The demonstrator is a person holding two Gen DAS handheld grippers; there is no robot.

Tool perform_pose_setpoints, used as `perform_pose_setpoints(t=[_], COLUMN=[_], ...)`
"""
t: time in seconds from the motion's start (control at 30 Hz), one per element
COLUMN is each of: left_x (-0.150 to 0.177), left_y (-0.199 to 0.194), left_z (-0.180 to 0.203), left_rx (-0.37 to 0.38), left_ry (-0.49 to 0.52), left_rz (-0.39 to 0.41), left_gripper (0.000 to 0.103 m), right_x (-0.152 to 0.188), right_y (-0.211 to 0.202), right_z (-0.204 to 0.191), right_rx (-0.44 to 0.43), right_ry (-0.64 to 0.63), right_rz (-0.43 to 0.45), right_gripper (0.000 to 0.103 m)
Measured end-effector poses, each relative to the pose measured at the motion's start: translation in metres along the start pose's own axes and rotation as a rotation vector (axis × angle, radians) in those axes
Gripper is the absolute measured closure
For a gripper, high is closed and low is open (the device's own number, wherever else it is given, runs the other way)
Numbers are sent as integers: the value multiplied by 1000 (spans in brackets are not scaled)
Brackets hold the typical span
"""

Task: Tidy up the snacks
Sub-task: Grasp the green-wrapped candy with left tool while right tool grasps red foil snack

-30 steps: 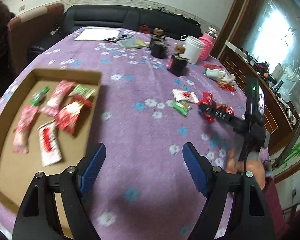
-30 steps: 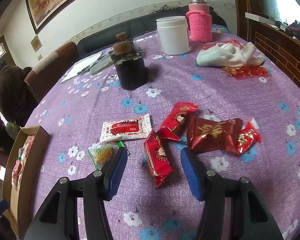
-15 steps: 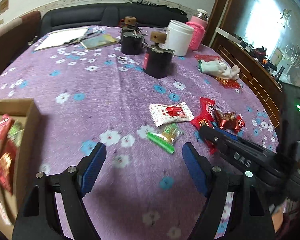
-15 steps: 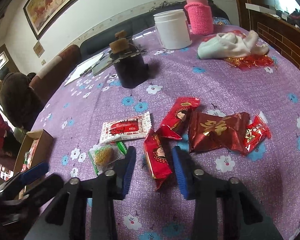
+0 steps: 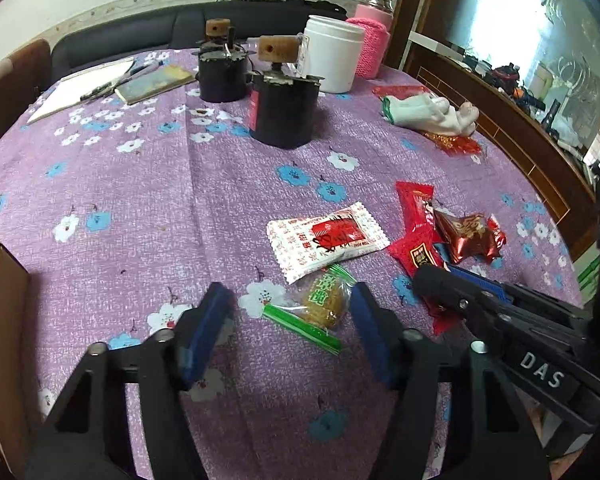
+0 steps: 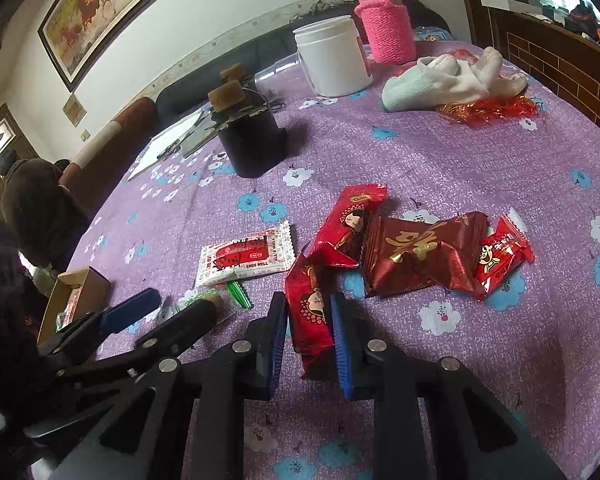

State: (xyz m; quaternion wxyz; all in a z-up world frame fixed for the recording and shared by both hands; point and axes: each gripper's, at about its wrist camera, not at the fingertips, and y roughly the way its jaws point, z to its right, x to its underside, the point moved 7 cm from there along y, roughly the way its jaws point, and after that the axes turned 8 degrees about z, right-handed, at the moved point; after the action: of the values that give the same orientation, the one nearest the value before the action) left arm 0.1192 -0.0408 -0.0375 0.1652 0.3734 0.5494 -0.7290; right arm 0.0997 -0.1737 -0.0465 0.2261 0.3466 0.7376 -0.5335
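A purple flowered cloth is covering the round desk (image 5: pixel 148 184), with a dark sofa and a wooden cabinet sitting behind it. In the left wrist view, the left gripper (image 5: pixel 290 320) is hanging low over the cloth, its jaws having just been closing; the clear green-edged snack packet (image 5: pixel 320 304) is lying between them, with a gap showing on the left side, so the pads are not yet pressing it. Just ahead of this gripper a white and red packet (image 5: pixel 326 240) is resting flat, and the corner of the cardboard box (image 5: pixel 4 320) is showing to its near left. In the right wrist view, the right gripper (image 6: pixel 310 332) is sitting on the cloth with its jaws having just been closing, the blue pads now pinching a red cartoon-face packet (image 6: pixel 310 316) by its sides. Ahead of it a second red packet (image 6: pixel 350 224), a dark red foil packet (image 6: pixel 416 256) and a small red packet (image 6: pixel 500 256) are lying together, the left gripper reaching in from its left.
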Motion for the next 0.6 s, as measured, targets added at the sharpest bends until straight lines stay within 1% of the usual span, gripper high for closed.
perform_pose_setpoints(t=[0.03, 0.07, 0.1, 0.27, 0.37, 0.5, 0.6], left_x=[1, 0, 0, 0, 0, 2, 5], left_y=[0, 0, 0, 0, -4, -20, -40], left_z=[4, 6, 8, 6, 2, -2, -6], left_rx=[7, 7, 17, 28, 24, 26, 26], left_ry=[17, 27, 29, -1, -29, -65, -86], left_rz=[2, 7, 6, 1, -2, 5, 22], left_gripper=[53, 63, 70, 71, 71, 71, 71], right_x=[0, 0, 0, 2, 1, -1, -2], right_y=[0, -1, -1, -5, -6, -11, -13], right_z=[-1, -2, -3, -12, -14, -13, -15], right_rx=[-2, -4, -5, -4, -12, -36, -48], right_ry=[-2, -4, -9, -56, -58, -45, -45], right_rz=[0, 1, 1, 14, 20, 34, 43], right_gripper=[81, 82, 83, 85, 85, 85, 85])
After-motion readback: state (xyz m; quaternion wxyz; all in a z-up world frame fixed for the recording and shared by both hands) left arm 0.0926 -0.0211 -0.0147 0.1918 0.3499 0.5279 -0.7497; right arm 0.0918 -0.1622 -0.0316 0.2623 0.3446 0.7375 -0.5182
